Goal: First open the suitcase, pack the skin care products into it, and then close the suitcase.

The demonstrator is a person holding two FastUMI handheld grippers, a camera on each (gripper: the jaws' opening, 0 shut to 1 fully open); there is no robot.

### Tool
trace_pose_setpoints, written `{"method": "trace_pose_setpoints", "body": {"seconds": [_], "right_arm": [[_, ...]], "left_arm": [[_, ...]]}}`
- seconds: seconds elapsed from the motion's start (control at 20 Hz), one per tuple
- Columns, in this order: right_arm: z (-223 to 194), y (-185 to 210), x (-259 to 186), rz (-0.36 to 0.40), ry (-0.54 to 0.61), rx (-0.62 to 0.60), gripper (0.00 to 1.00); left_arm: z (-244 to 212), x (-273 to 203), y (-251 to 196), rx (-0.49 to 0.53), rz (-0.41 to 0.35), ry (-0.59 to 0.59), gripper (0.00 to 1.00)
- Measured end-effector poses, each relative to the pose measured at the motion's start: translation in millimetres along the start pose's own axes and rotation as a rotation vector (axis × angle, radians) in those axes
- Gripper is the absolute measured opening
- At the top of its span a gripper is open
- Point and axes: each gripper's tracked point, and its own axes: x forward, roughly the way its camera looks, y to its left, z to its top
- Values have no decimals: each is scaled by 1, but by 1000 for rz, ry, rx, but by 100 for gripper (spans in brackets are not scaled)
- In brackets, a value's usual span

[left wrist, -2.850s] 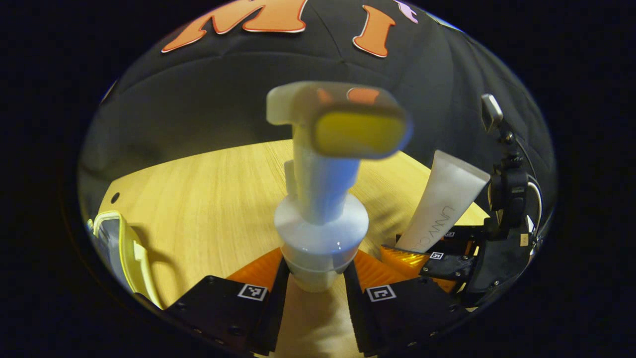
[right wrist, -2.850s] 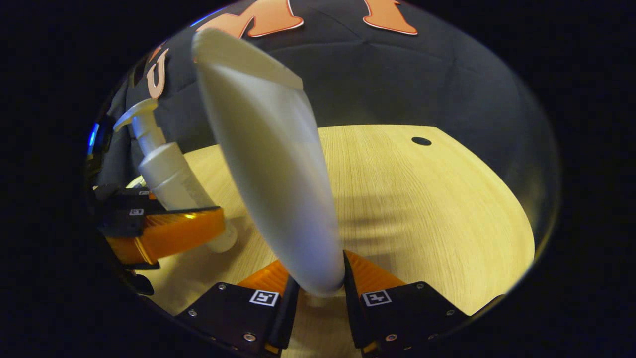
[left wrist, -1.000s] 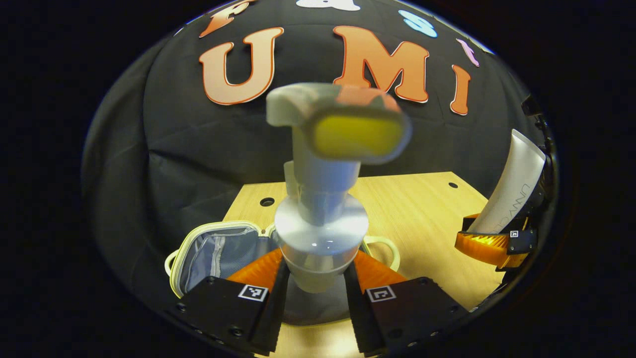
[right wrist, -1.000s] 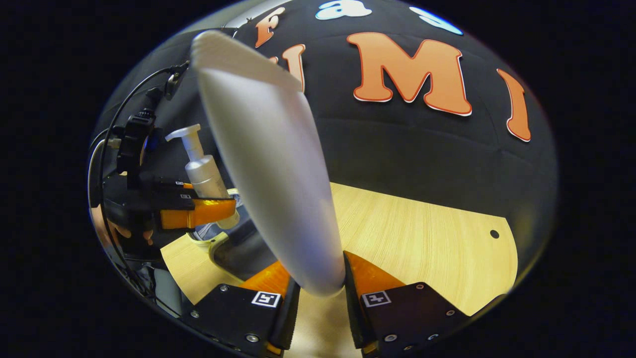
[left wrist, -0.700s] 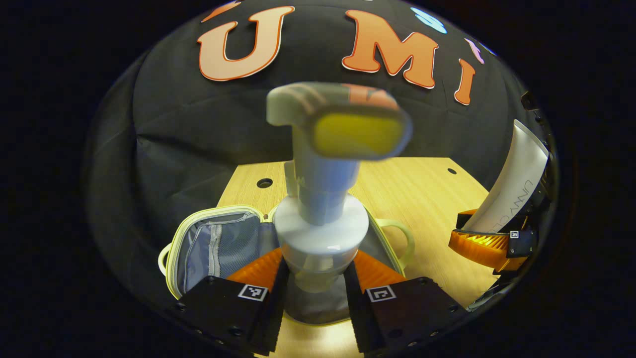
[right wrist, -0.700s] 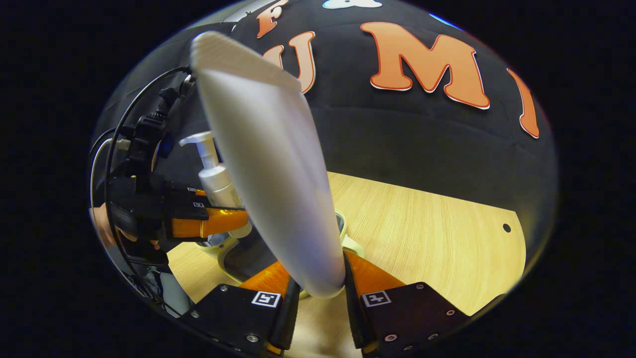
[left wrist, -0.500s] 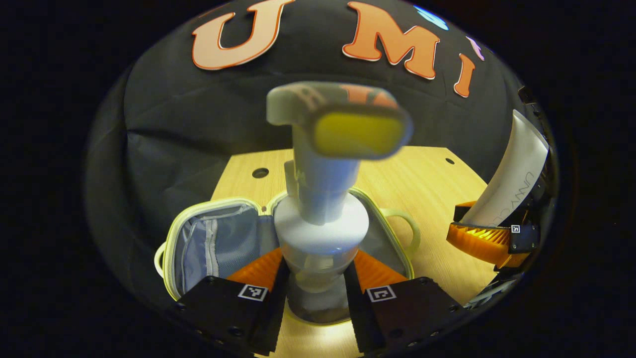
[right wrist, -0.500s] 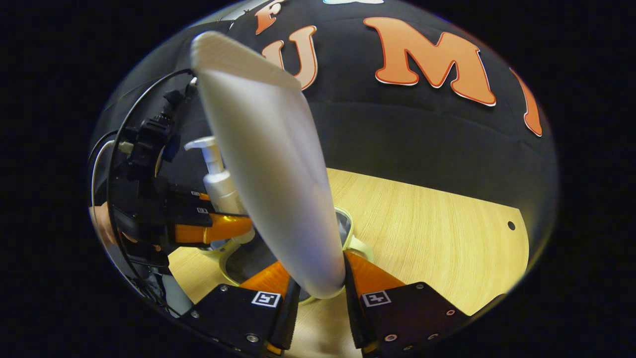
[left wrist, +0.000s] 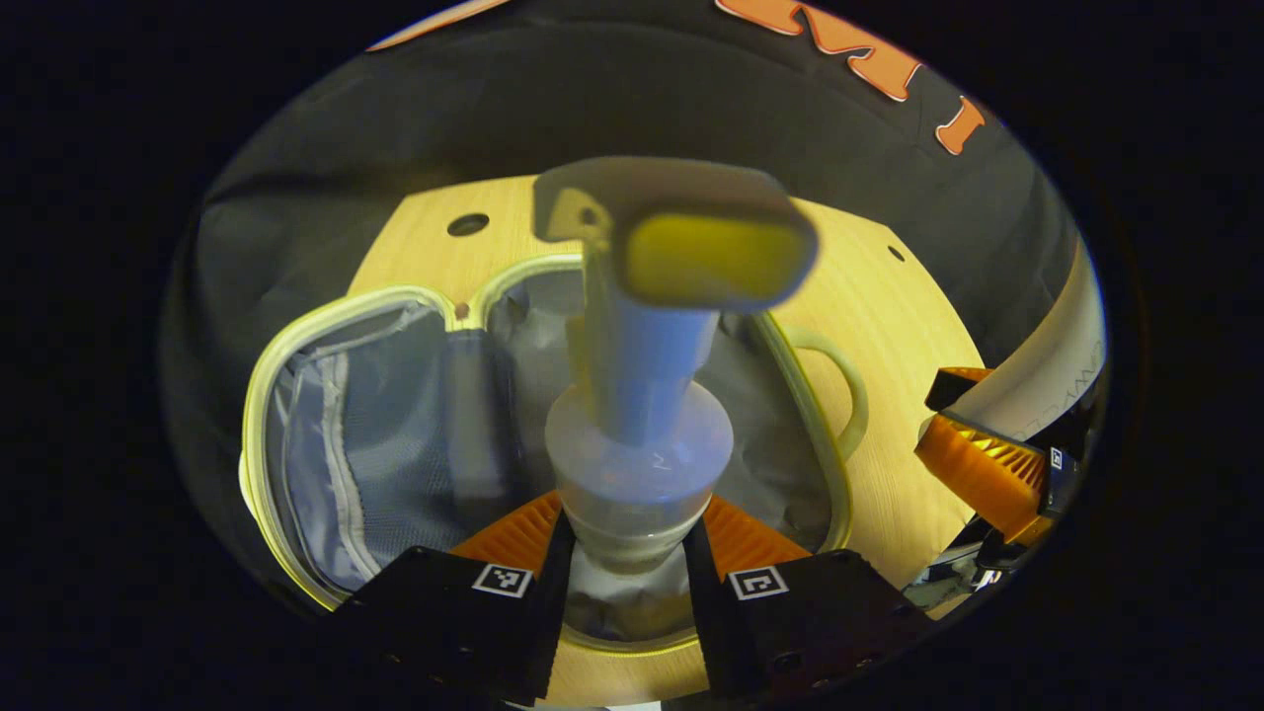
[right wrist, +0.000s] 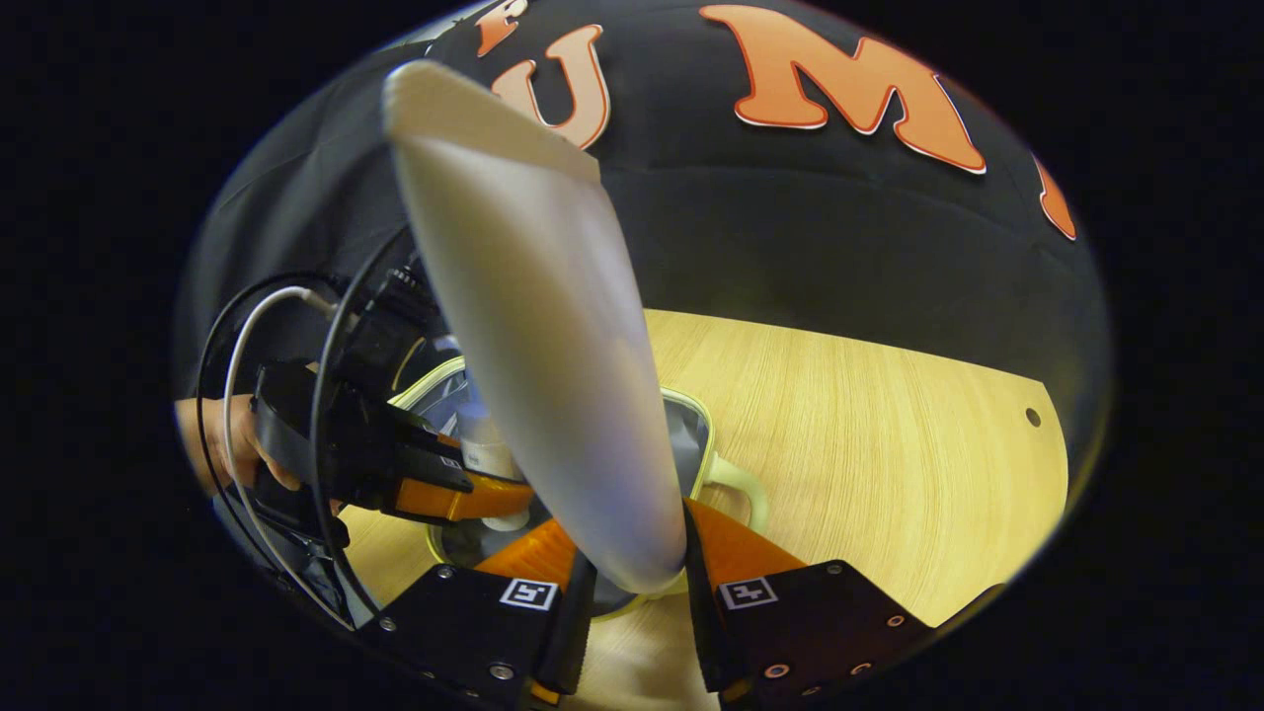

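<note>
The suitcase (left wrist: 326, 415) lay open on the table (left wrist: 889, 326), filling the centre and left of the left gripper view, its pale rim framing a grey lining and a side handle (left wrist: 839, 385) at right of centre. In the right gripper view the suitcase (right wrist: 691, 434) sat at lower centre.

The pump bottle (left wrist: 642, 395) stood upright in the middle of the left gripper view, directly over the open case. The left tool (left wrist: 624, 548) was closed on the bottle's lower body, a finger pressing each side. Whether the bottle's base touched the lining could not be told.

The white tube (right wrist: 533, 316) rose from bottom centre to upper left of the right gripper view, clamped at its lower end by the right tool (right wrist: 632, 583), both fingers pressing it. The left tool (right wrist: 464, 494) and a hand (right wrist: 222, 444) appeared at left of that view, at the case's edge.

The right tool (left wrist: 987, 474) with the tube (left wrist: 1047, 375) showed at the right edge of the left gripper view.
</note>
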Motion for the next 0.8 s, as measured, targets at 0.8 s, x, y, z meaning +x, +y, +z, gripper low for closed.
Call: {"method": "trace_pose_setpoints", "body": {"seconds": [0.8], "right_arm": [[-33, 0, 40, -2, 159, 79, 46]], "left_arm": [[-21, 55, 4, -38, 18, 398, 59]]}}
